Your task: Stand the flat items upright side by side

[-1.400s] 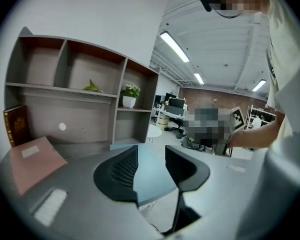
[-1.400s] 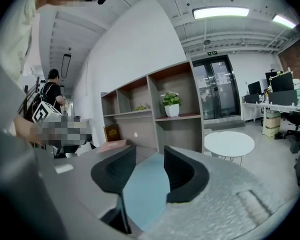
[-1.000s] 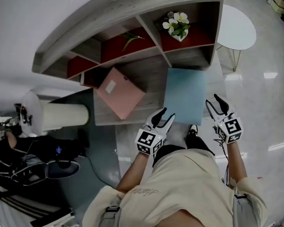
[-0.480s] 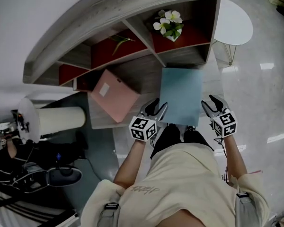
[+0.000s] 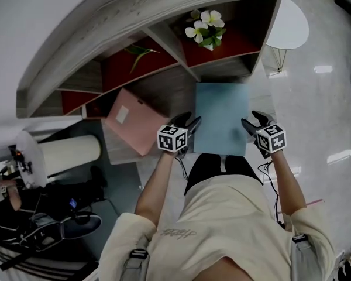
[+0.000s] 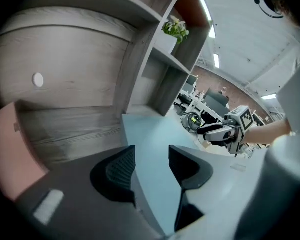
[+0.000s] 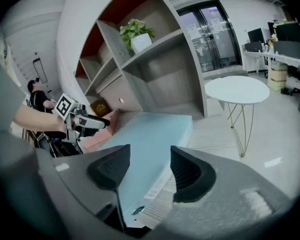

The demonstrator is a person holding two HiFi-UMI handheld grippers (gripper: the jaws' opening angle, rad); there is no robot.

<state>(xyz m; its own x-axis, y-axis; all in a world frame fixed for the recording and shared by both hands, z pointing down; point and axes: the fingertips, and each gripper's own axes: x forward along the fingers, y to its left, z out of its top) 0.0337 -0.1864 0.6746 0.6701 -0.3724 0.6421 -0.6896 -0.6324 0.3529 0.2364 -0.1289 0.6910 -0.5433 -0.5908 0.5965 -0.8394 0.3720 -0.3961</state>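
Grey wood shelving [image 5: 134,10] backs a low ledge [image 5: 169,92] on which both flat items lie. The blue box [image 5: 222,113] lies flat at the right. The pink box [image 5: 130,122] lies flat and skewed to its left.

The left gripper [image 5: 189,120] is at the blue box's near left edge, the right gripper [image 5: 251,119] at its near right edge. Both pairs of jaws are opening, spread, with the box edge between them and the pads not pressing.

Assessment: neither item stands yet, so raising both boxes and setting them side by side remains to be done.
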